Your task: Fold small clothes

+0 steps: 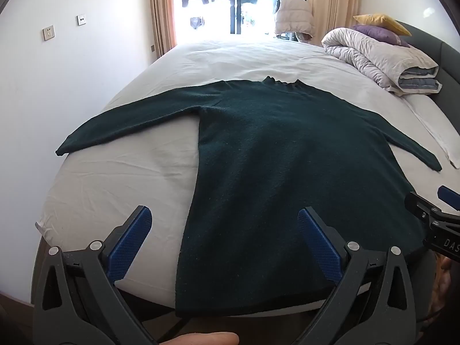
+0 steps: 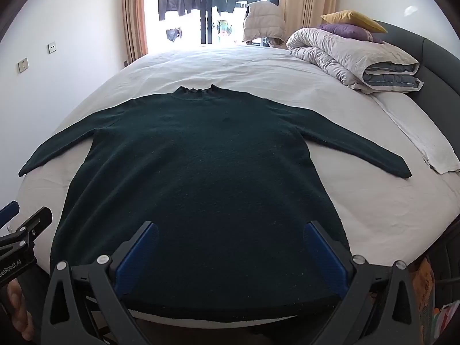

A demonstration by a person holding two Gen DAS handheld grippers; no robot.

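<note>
A dark green long-sleeved sweater [image 1: 287,155] lies flat on the white bed sheet [image 1: 120,178], collar away from me, both sleeves spread out; its hem hangs at the near bed edge. It also shows in the right wrist view [image 2: 207,166]. My left gripper [image 1: 224,215] is open and empty, hovering over the sweater's lower left side. My right gripper [image 2: 230,230] is open and empty above the hem's middle. The right gripper's tip shows in the left wrist view [image 1: 431,215], and the left gripper's tip shows in the right wrist view [image 2: 26,230].
A rolled duvet [image 2: 353,57] with purple and yellow pillows [image 2: 350,23] sits at the bed's far right by the grey headboard [image 2: 437,69]. A folded white cloth [image 2: 425,141] lies at the right edge. A window with curtains [image 2: 207,14] is behind the bed.
</note>
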